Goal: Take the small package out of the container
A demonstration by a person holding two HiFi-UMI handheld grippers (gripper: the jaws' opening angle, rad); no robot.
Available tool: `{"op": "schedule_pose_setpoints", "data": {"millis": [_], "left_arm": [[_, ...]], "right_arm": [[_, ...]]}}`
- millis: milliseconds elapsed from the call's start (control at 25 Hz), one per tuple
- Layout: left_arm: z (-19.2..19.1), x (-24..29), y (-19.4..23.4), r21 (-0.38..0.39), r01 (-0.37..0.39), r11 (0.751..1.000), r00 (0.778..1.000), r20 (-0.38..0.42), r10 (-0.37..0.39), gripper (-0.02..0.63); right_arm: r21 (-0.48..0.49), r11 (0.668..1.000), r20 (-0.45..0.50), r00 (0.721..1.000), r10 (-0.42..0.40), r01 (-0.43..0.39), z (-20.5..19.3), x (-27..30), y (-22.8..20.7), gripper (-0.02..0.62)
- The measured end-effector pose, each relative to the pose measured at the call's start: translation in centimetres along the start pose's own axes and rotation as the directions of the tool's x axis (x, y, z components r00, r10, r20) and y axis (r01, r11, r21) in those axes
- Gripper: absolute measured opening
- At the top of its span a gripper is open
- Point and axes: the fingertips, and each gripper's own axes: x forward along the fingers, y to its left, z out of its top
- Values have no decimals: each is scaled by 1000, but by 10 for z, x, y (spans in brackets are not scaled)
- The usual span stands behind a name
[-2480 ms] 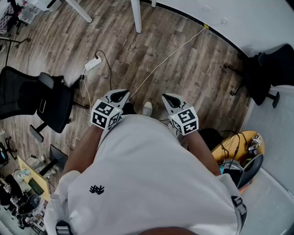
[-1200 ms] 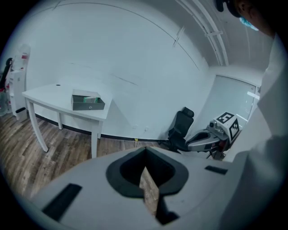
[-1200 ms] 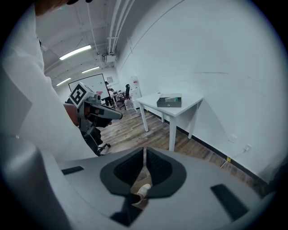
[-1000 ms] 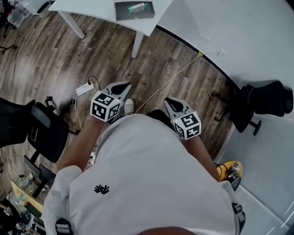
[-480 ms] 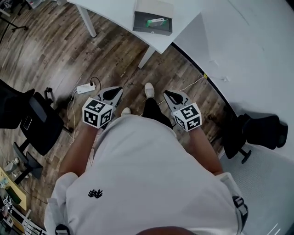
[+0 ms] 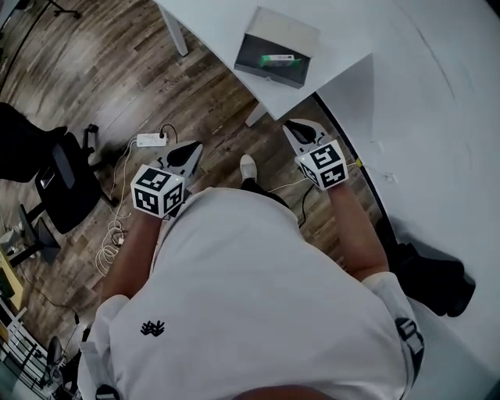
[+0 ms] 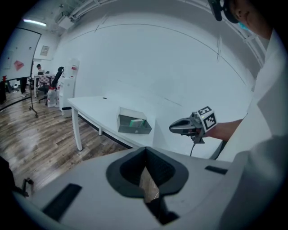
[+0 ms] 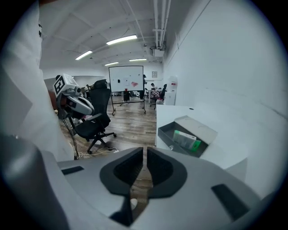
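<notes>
A dark grey open-lidded container (image 6: pixel 275 56) stands near the corner of a white table (image 6: pixel 226 23). A small green and white package (image 6: pixel 280 58) lies inside it. My right gripper (image 6: pixel 295 127) is in the air just short of the table corner, shut and empty. Further left over the wooden floor, my left gripper (image 6: pixel 190 150) is shut with nothing in it. The left gripper view shows the container (image 7: pixel 134 125) far ahead and the right gripper (image 7: pixel 186 127) beside it. In the right gripper view the package (image 8: pixel 186 139) lies ahead, right of the shut jaws.
A black office chair (image 6: pixel 66 183) stands on the floor at left, with a white power strip (image 6: pixel 148 141) and cables by it. A table leg (image 6: pixel 176 31) drops at the top. Another black chair (image 6: pixel 433 277) sits at lower right by the white wall.
The person has walked to the table, so the container has come from the view's top edge much nearer. The right gripper has risen towards the table corner. Both stay shut.
</notes>
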Motion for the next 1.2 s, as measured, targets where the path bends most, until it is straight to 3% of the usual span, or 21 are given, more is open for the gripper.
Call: {"op": "schedule_pose_setpoints", "data": {"millis": [280,600,880,1200], "left_arm": [[26,28,0,-36,-110,993,994,13,111,6],[30,37,7,-110,-240,964,969,37,246,8],[30,20,19,-178,-340,923,935,44,353,8],[21,11,21,-221,-406,887,907,24,421,8]], "right_arm": [[-107,992,-17,998,63,-64,15,44,-87,59],[-239,957,-61,986,157,-167,19,100,-139,142],[-346,904,-129,967,221,-252,25,142,-160,171],[-445,829,-257,935,245,-339,12,184,-173,210]]}}
